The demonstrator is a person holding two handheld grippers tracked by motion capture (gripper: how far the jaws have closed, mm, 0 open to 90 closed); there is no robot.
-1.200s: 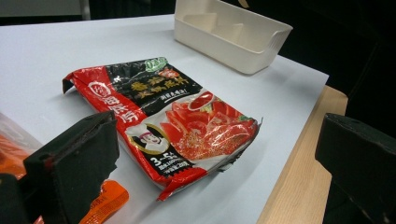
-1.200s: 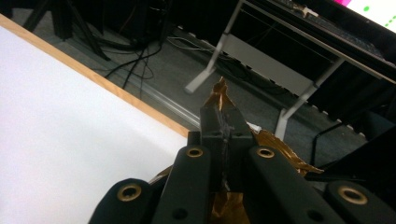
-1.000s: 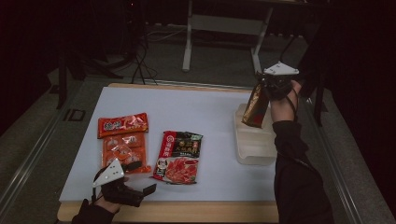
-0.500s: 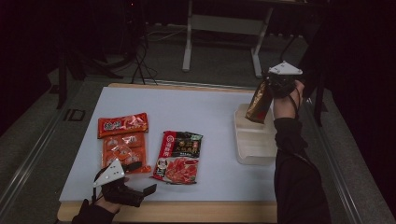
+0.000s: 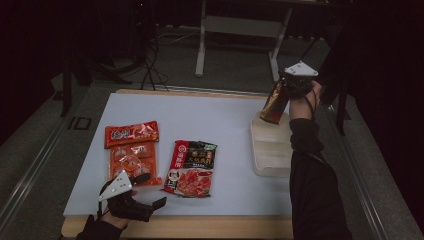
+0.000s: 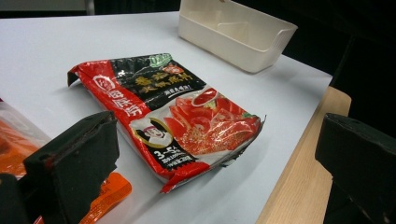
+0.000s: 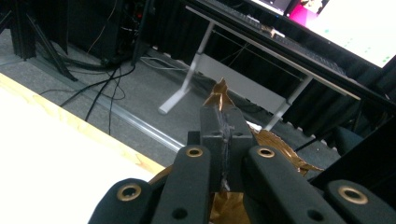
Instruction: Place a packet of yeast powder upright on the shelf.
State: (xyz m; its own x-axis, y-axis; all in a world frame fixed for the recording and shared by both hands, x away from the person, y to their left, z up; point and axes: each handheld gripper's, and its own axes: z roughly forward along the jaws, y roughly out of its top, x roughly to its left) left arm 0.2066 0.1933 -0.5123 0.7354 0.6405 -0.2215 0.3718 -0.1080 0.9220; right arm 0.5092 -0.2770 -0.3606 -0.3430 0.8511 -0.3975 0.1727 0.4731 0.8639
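The right tool [image 5: 292,87] is clamped tight on the top edge of a gold packet [image 5: 274,104]. The packet hangs down from it, long side up and down, with its bottom end low and tipped a little toward the middle of the surface [image 5: 220,117]. It hangs in the air over the far end of the white bin [image 5: 270,150], which sits on the right side of the surface. So the bin is right under the packet, and its long side runs from far to near, along the person's right arm. To land flat inside, the packet would likely need to come straight down and a bit nearer.

The left tool [image 5: 150,200] rests at the near edge with its jaws wide apart and nothing in them. The red and black packet [image 6: 173,114] lies flat just ahead of it, long side pointing away. The orange packet [image 5: 132,152] lies beside that one, close to the left tool too. Both are well apart from the right tool.
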